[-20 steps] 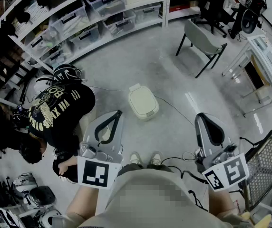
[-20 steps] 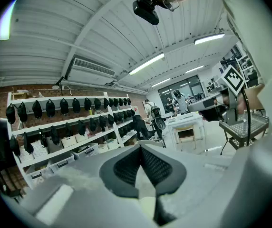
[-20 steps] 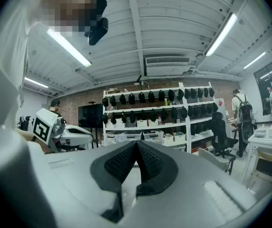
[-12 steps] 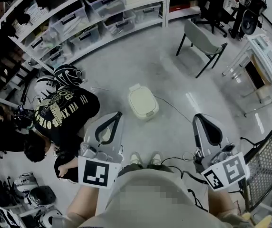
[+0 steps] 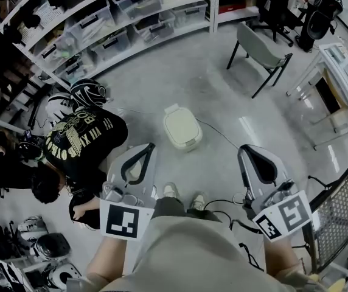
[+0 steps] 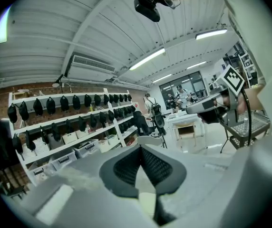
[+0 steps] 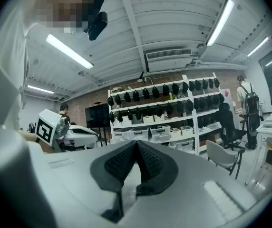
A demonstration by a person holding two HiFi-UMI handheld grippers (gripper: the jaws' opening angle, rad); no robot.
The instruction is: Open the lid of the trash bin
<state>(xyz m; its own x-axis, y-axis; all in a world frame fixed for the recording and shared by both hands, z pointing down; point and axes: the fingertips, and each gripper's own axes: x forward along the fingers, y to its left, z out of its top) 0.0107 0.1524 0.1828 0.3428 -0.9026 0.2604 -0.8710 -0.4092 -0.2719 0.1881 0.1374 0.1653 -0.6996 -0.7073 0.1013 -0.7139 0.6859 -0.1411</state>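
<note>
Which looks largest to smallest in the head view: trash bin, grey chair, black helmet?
1. grey chair
2. trash bin
3. black helmet
The bin and helmet look fairly close in size, so their order is less sure.

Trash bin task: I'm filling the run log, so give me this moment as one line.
trash bin: on floor, lid down | left gripper: shut, empty, clear of bin | right gripper: shut, empty, clear of bin | phase: pre-contact

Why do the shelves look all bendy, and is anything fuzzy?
Head view: the wide lens bows the shelves into a curve, and lights glare in streaks on the floor. Left gripper view: the left gripper looks soft and fuzzy up close, with dark corners round the picture. Right gripper view: the light strips glow very bright.
</note>
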